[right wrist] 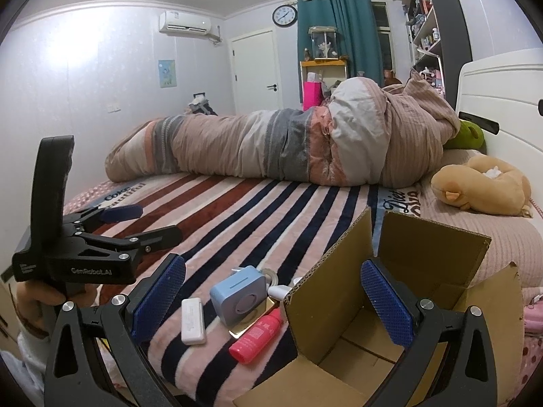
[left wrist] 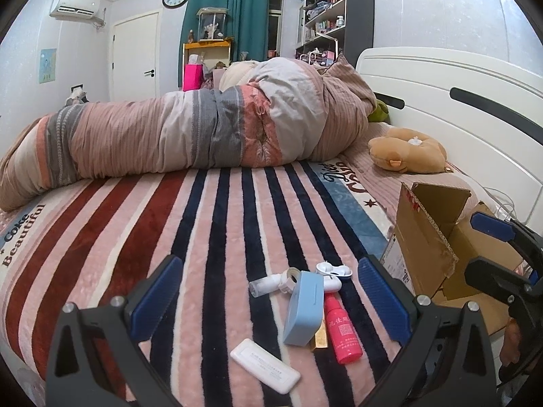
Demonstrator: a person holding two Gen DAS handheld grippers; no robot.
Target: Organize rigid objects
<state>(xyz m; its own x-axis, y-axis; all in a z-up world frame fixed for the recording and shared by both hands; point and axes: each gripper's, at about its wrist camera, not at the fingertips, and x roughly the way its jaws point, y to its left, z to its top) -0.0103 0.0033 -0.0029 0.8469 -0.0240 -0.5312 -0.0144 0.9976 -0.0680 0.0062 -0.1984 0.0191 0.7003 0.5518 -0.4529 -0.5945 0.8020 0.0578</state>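
Note:
A cluster of small items lies on the striped blanket: a light blue box, a pink bottle, a flat white case, a white earbud case and a small clear-and-white bottle. My left gripper hovers open just short of them, with nothing between its fingers. To their right stands an open cardboard box. My right gripper is open and empty, one finger over the box and the other near the white case. The blue box and pink bottle lie between its fingers.
A rolled striped duvet lies across the far side of the bed. A brown plush toy rests by the white headboard. The box's upright flap stands between the items and its inside. The bed's near edge is close below.

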